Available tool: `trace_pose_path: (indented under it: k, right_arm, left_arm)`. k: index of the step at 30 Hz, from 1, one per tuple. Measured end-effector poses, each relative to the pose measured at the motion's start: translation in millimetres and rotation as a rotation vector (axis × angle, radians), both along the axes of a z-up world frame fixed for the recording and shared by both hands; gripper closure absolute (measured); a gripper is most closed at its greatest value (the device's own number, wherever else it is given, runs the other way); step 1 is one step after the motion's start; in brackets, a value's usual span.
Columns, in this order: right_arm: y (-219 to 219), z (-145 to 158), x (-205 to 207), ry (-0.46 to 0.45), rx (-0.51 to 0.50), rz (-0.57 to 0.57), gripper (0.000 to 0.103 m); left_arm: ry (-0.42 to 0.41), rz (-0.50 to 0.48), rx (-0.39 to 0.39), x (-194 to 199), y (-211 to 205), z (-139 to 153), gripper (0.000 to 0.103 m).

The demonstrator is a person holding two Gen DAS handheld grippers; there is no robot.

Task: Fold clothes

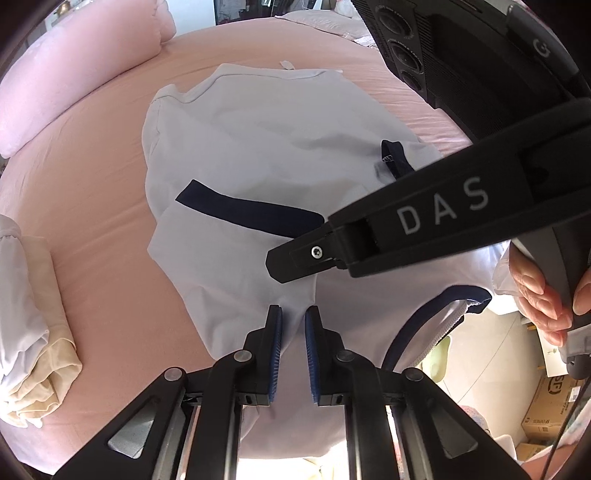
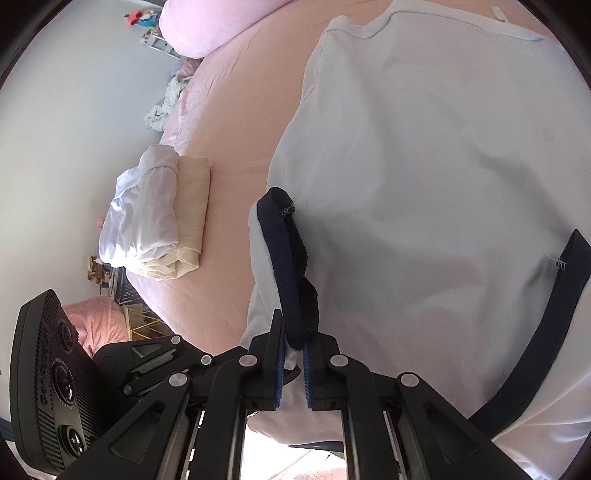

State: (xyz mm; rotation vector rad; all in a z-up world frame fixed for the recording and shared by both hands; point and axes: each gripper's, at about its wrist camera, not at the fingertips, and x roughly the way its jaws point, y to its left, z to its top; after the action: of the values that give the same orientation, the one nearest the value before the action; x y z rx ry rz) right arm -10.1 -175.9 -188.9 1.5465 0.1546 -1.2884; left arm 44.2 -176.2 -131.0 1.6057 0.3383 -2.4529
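A pale white shirt (image 1: 258,129) (image 2: 424,147) with navy trim lies spread on the pink bed sheet (image 1: 92,221). My left gripper (image 1: 294,317) points down at the shirt's near edge, and its blue pads are closed on a pinch of the white fabric. My right gripper (image 2: 293,343) is shut on the navy sleeve cuff (image 2: 291,266), which rises in a fold out of its jaws. In the left wrist view the right gripper (image 1: 288,262) reaches in from the right over a navy band (image 1: 243,210). A person's hand (image 1: 535,291) grips its handle.
A folded stack of white and cream clothes (image 1: 29,314) (image 2: 159,218) sits on the bed to the left. A pink pillow (image 1: 74,74) (image 2: 207,26) lies at the far end. Cardboard boxes (image 1: 546,406) stand on the floor past the bed's near edge.
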Motion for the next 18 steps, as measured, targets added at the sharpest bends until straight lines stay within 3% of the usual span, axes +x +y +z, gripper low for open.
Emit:
trace_pose_path:
  k: [5,12,18]
  right_arm:
    - [11.6,-2.6,-6.4,0.001,0.022,-0.028,0.096]
    - [23.4,-5.1,-14.8,0.067,0.053,-0.033,0.096]
    - [25.0,3.4,-7.7,0.155,0.073,0.017,0.095]
  left_arm:
    - [-0.016,0.005,0.057,-4.7,-4.6,-3.0,0.092]
    - [-0.067,-0.030,0.043,-10.3,0.8,-3.5,0.092]
    - [-0.160,-0.037,0.016,-9.7,5.3,-1.5,0.090]
